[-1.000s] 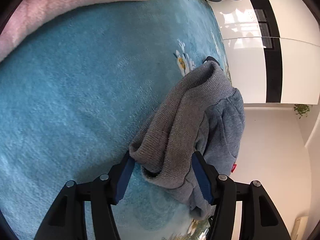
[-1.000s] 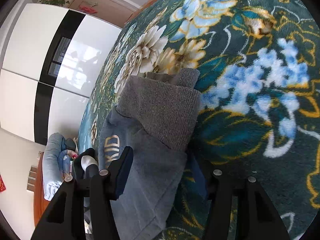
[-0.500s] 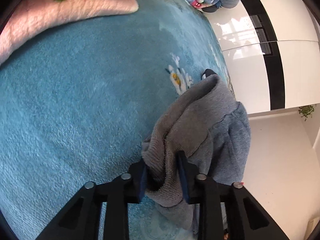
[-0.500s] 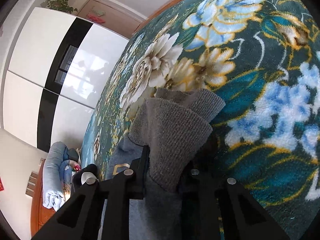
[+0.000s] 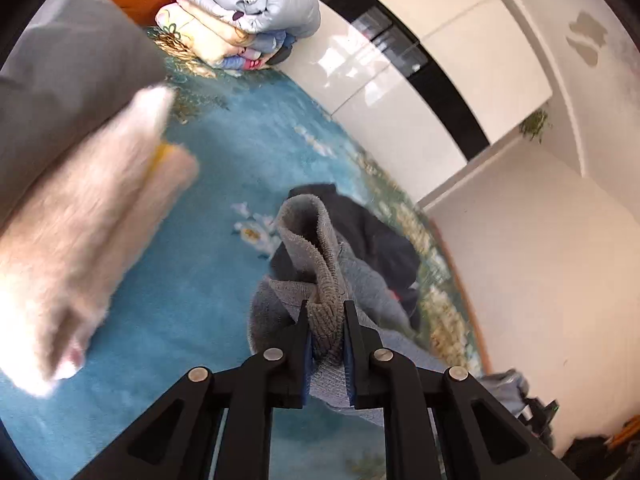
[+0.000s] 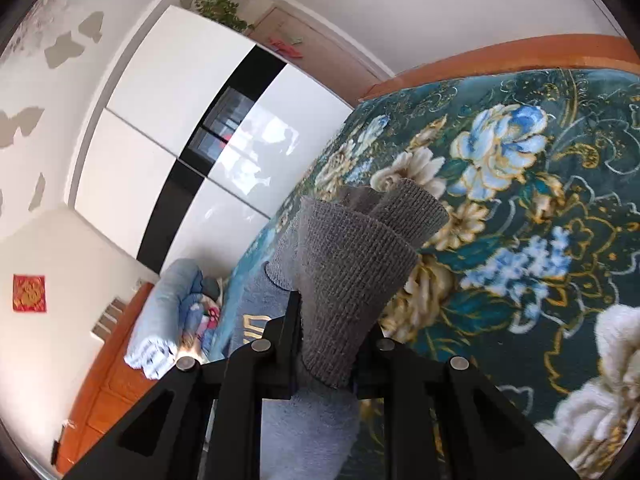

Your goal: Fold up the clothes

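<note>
Ribbing of the grey sweater (image 5: 326, 280) sits pinched between closed left gripper (image 5: 327, 350) fingers, likewise in right gripper (image 6: 332, 344).

The right claw (image 6: 326, 320) pinches the ribbed hem of a grey sweater (image 6: 352, 280) above a floral bedspread (image 6: 540, 208), white wardrobe (image 6: 168, 128) behind.

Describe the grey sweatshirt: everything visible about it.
The grey sweatshirt is a soft blue-grey fleece with darker ribbed knit cuffs or hem. Gold lettering shows partly on its front. It is bunched and lifted off the floral blanket. The left tongs are shut on one ribbed edge, the right tongs on another. A dark garment lies behind it.
</note>
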A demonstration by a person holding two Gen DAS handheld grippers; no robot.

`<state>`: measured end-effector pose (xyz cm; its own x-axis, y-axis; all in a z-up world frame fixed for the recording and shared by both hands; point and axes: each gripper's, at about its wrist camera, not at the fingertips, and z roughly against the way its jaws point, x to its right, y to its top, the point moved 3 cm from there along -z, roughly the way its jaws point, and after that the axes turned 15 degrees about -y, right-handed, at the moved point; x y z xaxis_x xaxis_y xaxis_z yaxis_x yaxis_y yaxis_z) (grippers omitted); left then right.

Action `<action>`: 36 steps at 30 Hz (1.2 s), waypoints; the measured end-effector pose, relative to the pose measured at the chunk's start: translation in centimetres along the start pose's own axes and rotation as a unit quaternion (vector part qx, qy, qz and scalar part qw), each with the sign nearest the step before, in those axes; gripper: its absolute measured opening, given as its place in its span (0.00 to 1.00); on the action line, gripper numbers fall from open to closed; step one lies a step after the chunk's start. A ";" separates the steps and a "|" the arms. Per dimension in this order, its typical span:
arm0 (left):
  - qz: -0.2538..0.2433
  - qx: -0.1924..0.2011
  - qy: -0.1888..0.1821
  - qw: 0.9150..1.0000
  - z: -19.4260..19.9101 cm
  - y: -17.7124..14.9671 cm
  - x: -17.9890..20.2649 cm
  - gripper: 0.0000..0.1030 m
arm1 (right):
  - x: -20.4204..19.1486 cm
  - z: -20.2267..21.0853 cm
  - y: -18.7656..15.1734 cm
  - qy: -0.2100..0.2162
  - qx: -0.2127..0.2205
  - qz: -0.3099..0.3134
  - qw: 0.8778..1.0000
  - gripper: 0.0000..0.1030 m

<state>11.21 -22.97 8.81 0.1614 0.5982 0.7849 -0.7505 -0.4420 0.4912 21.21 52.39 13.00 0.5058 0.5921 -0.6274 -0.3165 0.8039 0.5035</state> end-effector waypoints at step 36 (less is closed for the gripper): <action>0.037 -0.087 -0.020 0.995 0.4 -7.2 -4.4 0.33 | -14.3 1.4 -38.3 0.078 -0.274 0.251 0.925 0.44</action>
<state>16.15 -22.72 1.98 0.1249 0.5395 0.8327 -0.8608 -0.3584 0.3613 27.21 13.05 3.58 0.0762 0.8649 -0.4961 -0.8612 0.3078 0.4045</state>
